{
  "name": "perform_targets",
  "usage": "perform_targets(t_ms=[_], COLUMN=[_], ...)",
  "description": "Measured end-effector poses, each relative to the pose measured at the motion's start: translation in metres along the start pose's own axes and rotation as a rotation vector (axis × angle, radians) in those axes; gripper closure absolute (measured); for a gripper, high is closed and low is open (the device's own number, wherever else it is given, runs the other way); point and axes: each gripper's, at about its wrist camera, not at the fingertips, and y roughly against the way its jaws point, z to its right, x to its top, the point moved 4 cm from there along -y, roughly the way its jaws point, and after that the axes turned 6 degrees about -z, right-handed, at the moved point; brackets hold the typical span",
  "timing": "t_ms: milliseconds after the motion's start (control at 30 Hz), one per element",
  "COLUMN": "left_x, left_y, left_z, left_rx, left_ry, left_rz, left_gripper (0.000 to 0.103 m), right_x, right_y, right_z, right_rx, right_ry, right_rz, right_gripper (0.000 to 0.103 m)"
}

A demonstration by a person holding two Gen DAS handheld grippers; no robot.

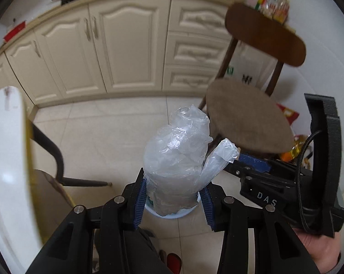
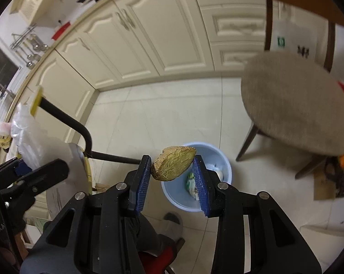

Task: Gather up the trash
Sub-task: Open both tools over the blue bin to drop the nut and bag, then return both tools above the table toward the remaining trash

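Left tongs [image 1: 173, 202] clamp a crumpled clear plastic bag [image 1: 178, 157], its long axis rising away from the pads, above the pale blue trash bin [image 1: 172, 215] it nearly hides. Right tongs [image 2: 172, 178] pinch a tan, netted melon rind [image 2: 173, 163], lying crosswise between the pads, tip toward the right, over the bin [image 2: 226, 166], whose rubbish only this view shows

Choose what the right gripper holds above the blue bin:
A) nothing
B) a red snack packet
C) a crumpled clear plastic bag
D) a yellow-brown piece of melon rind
D: in the right wrist view the right gripper pinches a yellow-brown piece of melon rind over the blue bin; the plastic bag is in the left gripper.
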Motion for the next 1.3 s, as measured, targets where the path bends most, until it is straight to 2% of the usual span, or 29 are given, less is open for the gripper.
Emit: perform_targets(t_ms=[133, 233, 300, 333, 367, 400, 467, 533, 600, 633, 700, 900, 1100, 1300], left_x=[0.03, 0.046, 0.054, 0.054, 0.059, 0.062, 0.063, 0.05, 0.047, 0.034, 0.03, -0.004, -0.045, -0.105], left_y=[-0.038, -0.055, -0.059, -0.059, -0.06, -0.061, -0.061, -0.059, -0.053, -0.044, -0.03, 0.035, 0.111, 0.192], left_z=[0.006, 0.011, 0.014, 0.016, 0.015, 0.015, 0.015, 0.016, 0.015, 0.013, 0.015, 0.016, -0.018, -0.059], left_rx=[0.006, 0.026, 0.041, 0.044, 0.055, 0.068, 0.083, 0.091, 0.115, 0.119, 0.119, 0.077, 0.076, 0.146], left_ry=[-0.011, -0.02, -0.024, -0.026, -0.024, -0.023, -0.02, -0.012, -0.006, -0.003, 0.007, 0.031, 0.091, 0.193], left_rz=[-0.072, -0.094, -0.08, -0.078, -0.073, -0.069, -0.061, -0.05, -0.039, -0.03, 0.002, 0.096, 0.217, 0.384], left_gripper=[0.059, 0.038, 0.032, 0.029, 0.026, 0.024, 0.017, 0.016, 0.016, 0.016, 0.016, 0.014, 0.014, 0.013], right_x=[0.001, 0.003, 0.003, 0.004, 0.004, 0.004, 0.005, 0.004, 0.004, 0.004, 0.005, 0.013, 0.025, 0.027], right_y=[-0.018, -0.03, -0.036, -0.038, -0.04, -0.041, -0.045, -0.045, -0.043, -0.04, -0.033, 0.0, 0.055, 0.109], right_z=[0.013, 0.017, 0.019, 0.02, 0.02, 0.021, 0.029, 0.037, 0.043, 0.044, 0.042, 0.021, -0.035, -0.126], right_rx=[0.019, 0.03, 0.032, 0.031, 0.033, 0.032, -0.012, -0.017, 0.0, -0.013, -0.027, -0.002, 0.038, 0.1], right_ry=[-0.036, -0.052, -0.058, -0.062, -0.066, -0.074, -0.111, -0.156, -0.191, -0.196, -0.192, -0.17, -0.084, 0.065], right_rz=[-0.026, -0.045, -0.057, -0.061, -0.063, -0.064, -0.067, -0.064, -0.062, -0.061, -0.055, 0.001, 0.114, 0.225], right_gripper=[0.067, 0.066, 0.065, 0.06, 0.045, 0.04, 0.011, 0.0, 0.0, 0.0, 0.0, 0.0, 0.0, 0.0])
